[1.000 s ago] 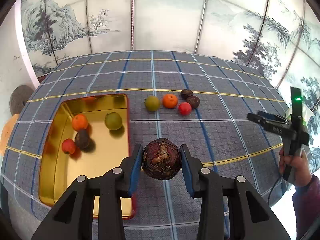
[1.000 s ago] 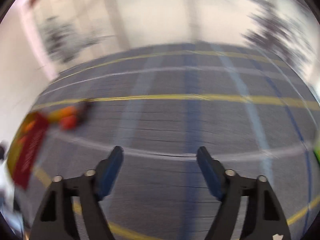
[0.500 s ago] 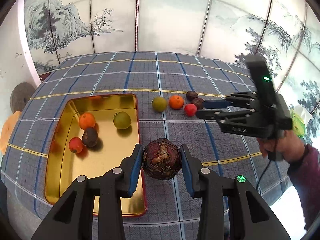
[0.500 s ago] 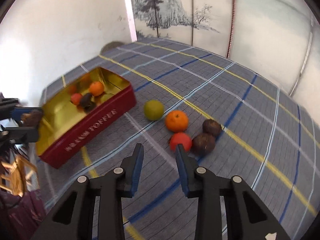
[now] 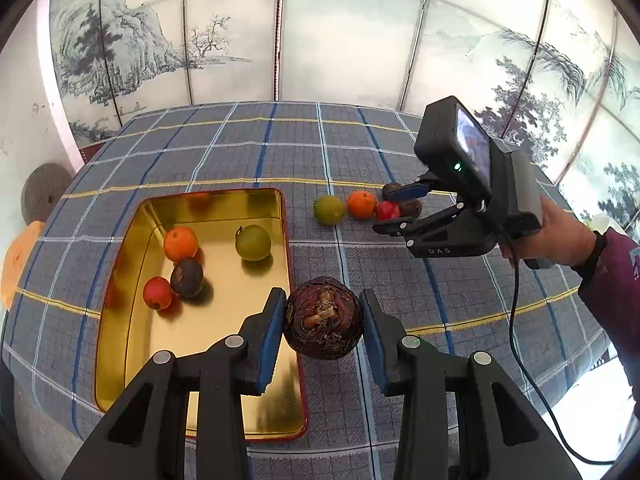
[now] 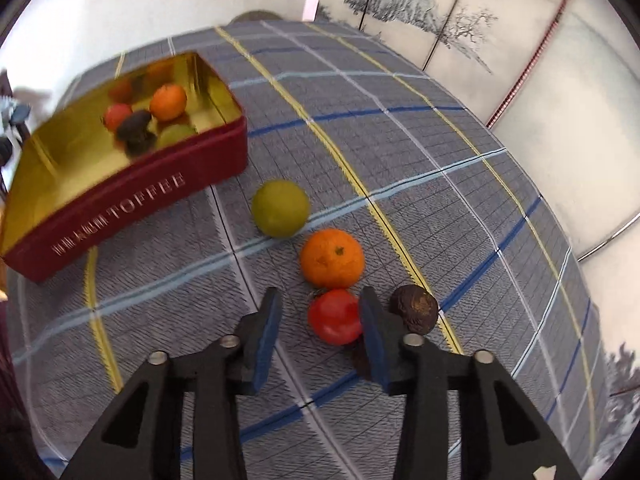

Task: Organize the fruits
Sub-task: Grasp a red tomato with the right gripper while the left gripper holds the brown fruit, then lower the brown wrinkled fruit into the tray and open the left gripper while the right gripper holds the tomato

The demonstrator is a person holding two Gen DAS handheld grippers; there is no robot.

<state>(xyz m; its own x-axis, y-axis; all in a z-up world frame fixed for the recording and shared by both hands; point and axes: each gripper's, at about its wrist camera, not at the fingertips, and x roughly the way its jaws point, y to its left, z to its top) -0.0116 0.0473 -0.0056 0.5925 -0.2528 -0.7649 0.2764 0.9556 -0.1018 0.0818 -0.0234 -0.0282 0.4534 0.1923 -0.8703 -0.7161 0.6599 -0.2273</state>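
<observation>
In the left wrist view, the left tongs (image 5: 323,325) are pinching a dark purple fruit (image 5: 323,323) at lower centre, hovering by the gold tin's (image 5: 120,300) right rim; releasing it over the tin seems next. Inside are lying an orange, a green, a red and a dark fruit.

In the right wrist view, the right tongs (image 6: 320,330) are spread, straddling a red fruit (image 6: 335,316) on the bench (image 6: 460,184), likely about to close.

Black tongs (image 5: 322,334) with blue pads (image 5: 269,333), silver screws; maroon sleeve (image 5: 614,280).
</observation>
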